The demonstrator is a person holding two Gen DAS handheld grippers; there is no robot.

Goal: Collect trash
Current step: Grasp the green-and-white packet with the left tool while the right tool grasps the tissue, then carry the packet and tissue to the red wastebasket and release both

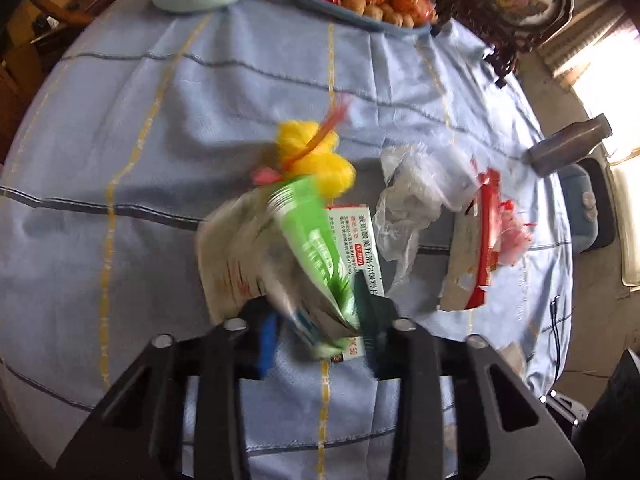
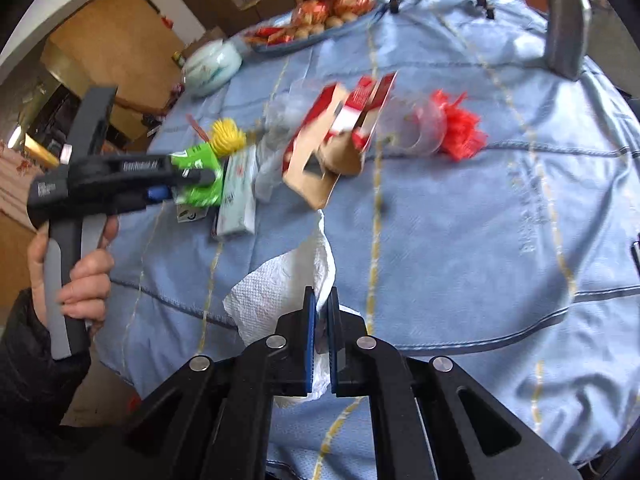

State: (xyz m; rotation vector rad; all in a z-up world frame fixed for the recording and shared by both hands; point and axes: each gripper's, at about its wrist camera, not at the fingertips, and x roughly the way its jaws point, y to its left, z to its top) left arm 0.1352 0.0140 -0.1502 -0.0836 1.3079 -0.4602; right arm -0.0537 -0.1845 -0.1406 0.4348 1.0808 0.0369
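- Blue tablecloth (image 2: 460, 240) as landmark: round table fully draped, trash scattered across the middle, snack tray (image 2: 312, 32) at the far edge.
- Torn red-and-brown carton (image 2: 332, 136) near the cloth's centre: light, stiff card, ragged flaps; best pinched on a flat panel edge rather than on the torn corner.
- White paper towel (image 2: 280, 284) at the near edge of the cloth: clamped between the closed pads of the right gripper (image 2: 321, 304); soft, nearly weightless, likely to tear if tugged hard.
- Green packet (image 1: 316, 248) left of centre on the cloth: gripped by the left gripper (image 1: 316, 320), closed on its lower end; thin, crinkly, probably slick, so a firm hold low on the fold seems wise.
- Printed medicine box (image 1: 360, 240) just behind the packet: rigid, light, easy along a long side.
- Crumpled clear plastic (image 1: 408, 200) right of the box: limp and slippery.
- Yellow mesh ball (image 1: 316, 156) beyond the packet, red mesh (image 2: 460, 128) right of the carton: springy, snag-prone.
- Hard to make out: motion blur over the packet and carton; box text partly covered; no bin or bag for the trash visible anywhere.
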